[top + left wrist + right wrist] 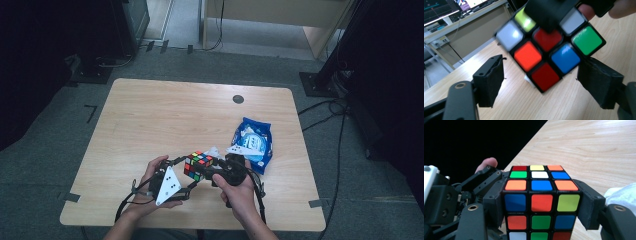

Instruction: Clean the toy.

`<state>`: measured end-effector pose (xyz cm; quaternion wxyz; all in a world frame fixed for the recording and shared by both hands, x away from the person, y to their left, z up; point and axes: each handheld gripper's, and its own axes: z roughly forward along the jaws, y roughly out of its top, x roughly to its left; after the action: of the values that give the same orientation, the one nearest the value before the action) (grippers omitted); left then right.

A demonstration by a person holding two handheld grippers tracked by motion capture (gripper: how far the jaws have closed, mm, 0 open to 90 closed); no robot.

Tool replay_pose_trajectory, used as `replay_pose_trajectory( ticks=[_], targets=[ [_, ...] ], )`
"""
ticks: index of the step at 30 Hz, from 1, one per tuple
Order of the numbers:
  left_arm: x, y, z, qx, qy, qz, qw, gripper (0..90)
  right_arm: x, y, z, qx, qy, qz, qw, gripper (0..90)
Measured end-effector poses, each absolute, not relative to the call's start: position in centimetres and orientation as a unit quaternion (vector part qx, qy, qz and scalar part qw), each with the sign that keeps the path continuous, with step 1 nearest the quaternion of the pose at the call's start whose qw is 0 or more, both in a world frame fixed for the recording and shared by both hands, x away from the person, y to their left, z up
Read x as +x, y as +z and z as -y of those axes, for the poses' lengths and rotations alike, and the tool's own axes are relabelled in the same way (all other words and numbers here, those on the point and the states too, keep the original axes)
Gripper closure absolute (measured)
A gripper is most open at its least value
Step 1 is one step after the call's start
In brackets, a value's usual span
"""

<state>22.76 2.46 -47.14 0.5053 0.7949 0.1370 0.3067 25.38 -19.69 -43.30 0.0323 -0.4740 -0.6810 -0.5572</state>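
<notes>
A scrambled colour cube (198, 165) hangs just above the wooden table (150, 115) near its front edge. My right gripper (206, 170) comes at it from the right and is shut on it. In the right gripper view both pads (587, 205) press flat on opposite sides of the cube (541, 195). My left gripper (188, 171) faces the cube from the left and is open. Its jaws (542, 62) stand wide to either side of the cube (546, 50), and their pads (490, 80) stay off it. A person's hand holds each gripper.
A blue snack bag (254, 142) lies right of the cube, with a small white crumpled piece (214, 151) between them. A dark round disc (238, 99) sits near the table's far edge. Bare wood spreads across the left and back.
</notes>
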Motion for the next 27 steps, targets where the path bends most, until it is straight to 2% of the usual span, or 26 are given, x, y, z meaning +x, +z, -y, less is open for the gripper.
replay_pose_trajectory(
  ticks=[5, 18, 20, 23, 27],
  targets=[
    [22.6, -47.2, -2.1, 0.794, 0.309, -0.138, 0.504, 18.5, 25.3, -43.5, 19.3, -0.473, -0.548, 0.690, 0.031, 34.4],
    [22.4, -47.2, -1.8, 0.792, 0.307, -0.133, 0.510, 18.3, 25.4, -43.7, 18.9, -0.470, -0.528, 0.707, 0.038, 34.4],
    [22.3, -47.2, -1.8, 0.792, 0.302, -0.126, 0.516, 21.3, 25.4, -43.8, 18.6, -0.465, -0.521, 0.715, 0.037, 34.4],
    [22.1, -47.2, -1.8, 0.796, 0.294, -0.115, 0.517, 33.5, 25.2, -44.0, 18.2, -0.462, -0.514, 0.722, 0.035, 34.4],
    [22.3, -47.2, -2.0, 0.798, 0.283, -0.119, 0.519, 33.8, 25.2, -44.0, 18.1, -0.462, -0.513, 0.723, 0.032, 34.4]
  ],
)
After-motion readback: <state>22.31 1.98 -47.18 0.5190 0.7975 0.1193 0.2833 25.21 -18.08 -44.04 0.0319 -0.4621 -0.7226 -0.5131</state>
